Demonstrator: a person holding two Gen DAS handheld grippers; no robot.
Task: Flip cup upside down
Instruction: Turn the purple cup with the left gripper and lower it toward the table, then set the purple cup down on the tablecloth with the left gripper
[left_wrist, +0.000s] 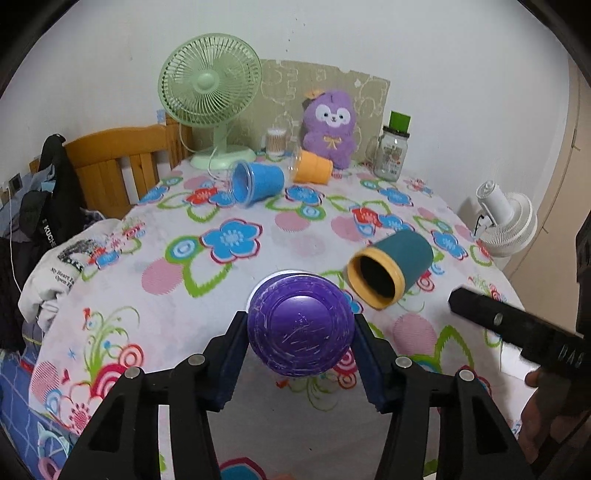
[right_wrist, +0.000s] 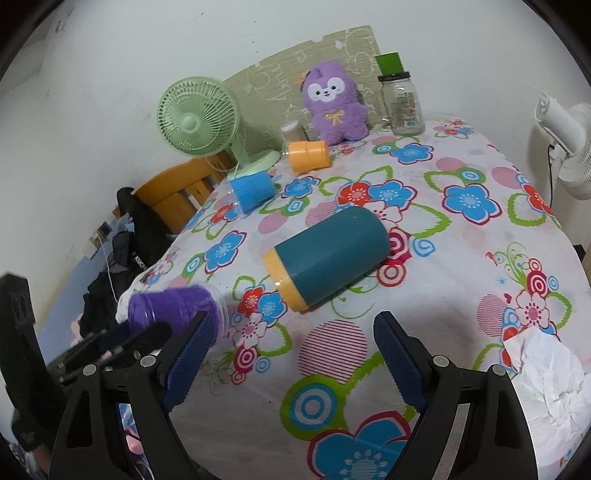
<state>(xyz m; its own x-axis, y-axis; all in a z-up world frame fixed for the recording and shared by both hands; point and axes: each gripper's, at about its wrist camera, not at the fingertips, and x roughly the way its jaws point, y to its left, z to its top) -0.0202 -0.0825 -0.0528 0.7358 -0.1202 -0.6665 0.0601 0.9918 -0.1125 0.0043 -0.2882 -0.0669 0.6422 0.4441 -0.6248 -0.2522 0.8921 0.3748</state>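
My left gripper (left_wrist: 300, 332) is shut on a purple cup (left_wrist: 301, 326), its base facing the camera and its rim pointing away; in the right wrist view the cup (right_wrist: 173, 308) is tilted above the table's left edge. A teal cup with a yellow rim (left_wrist: 391, 271) lies on its side to the right, also in the right wrist view (right_wrist: 325, 258). A blue cup (left_wrist: 256, 182) and an orange cup (left_wrist: 314, 168) lie on their sides further back. My right gripper (right_wrist: 291, 354) is open and empty above the flowered cloth (right_wrist: 461, 240).
At the back stand a green fan (left_wrist: 208, 96), a purple plush toy (left_wrist: 330, 127), a glass jar (left_wrist: 393, 153) and a swab box (left_wrist: 276, 140). A white fan (left_wrist: 506, 221) is off the right edge. Crumpled tissue (right_wrist: 546, 384) lies at the front right. Clothes hang at the left (left_wrist: 48, 206).
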